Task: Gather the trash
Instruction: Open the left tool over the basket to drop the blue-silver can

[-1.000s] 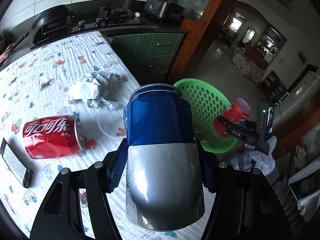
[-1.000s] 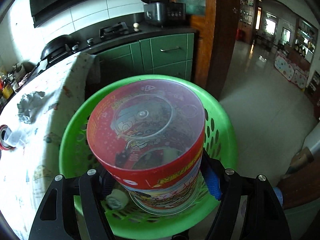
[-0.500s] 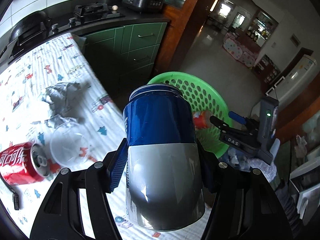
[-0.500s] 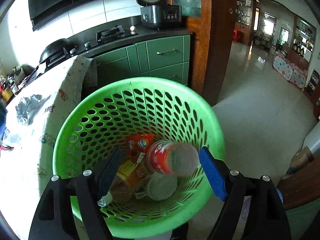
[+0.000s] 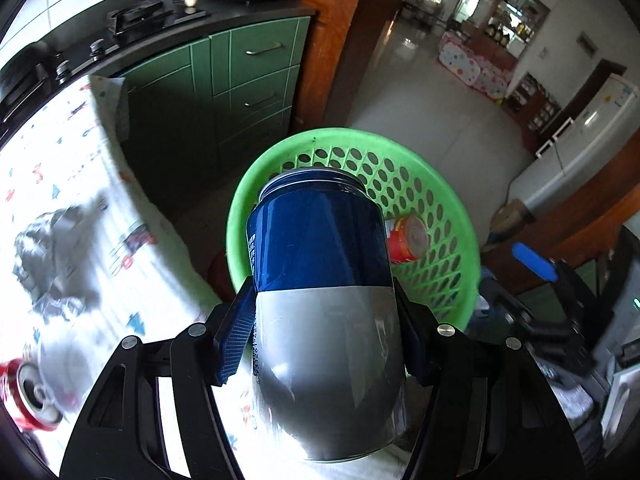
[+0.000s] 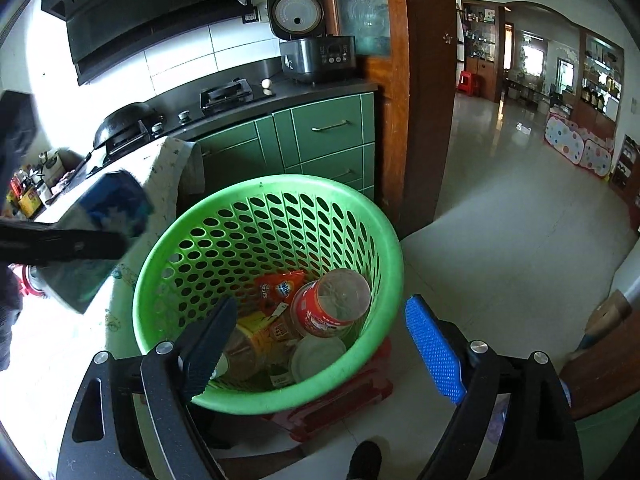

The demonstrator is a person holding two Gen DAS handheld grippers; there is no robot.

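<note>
My left gripper (image 5: 324, 328) is shut on a blue and silver can (image 5: 320, 280), held over the table's edge with the green perforated basket (image 5: 440, 208) just behind it. From the right wrist view the same can (image 6: 100, 236) hangs left of the basket (image 6: 276, 216). My right gripper (image 6: 320, 344) hovers above the basket's near rim, its jaws opening, with nothing between them. A red snack tube (image 6: 332, 304) lies inside the basket among wrappers and a white lid (image 6: 318, 356). A red cola can (image 5: 24, 396) lies on the table at lower left.
A patterned cloth covers the table (image 5: 60, 168), with crumpled silver foil (image 5: 52, 256) on it. The basket rests on a red stool (image 6: 352, 396). Green cabinets (image 6: 320, 140) and a wooden door frame (image 6: 420, 92) stand behind; tiled floor (image 6: 520, 220) opens to the right.
The right gripper let go of the red tube, which dropped into the basket, and its jaws spread wider. The left gripper carried the blue can from over the table toward the basket.
</note>
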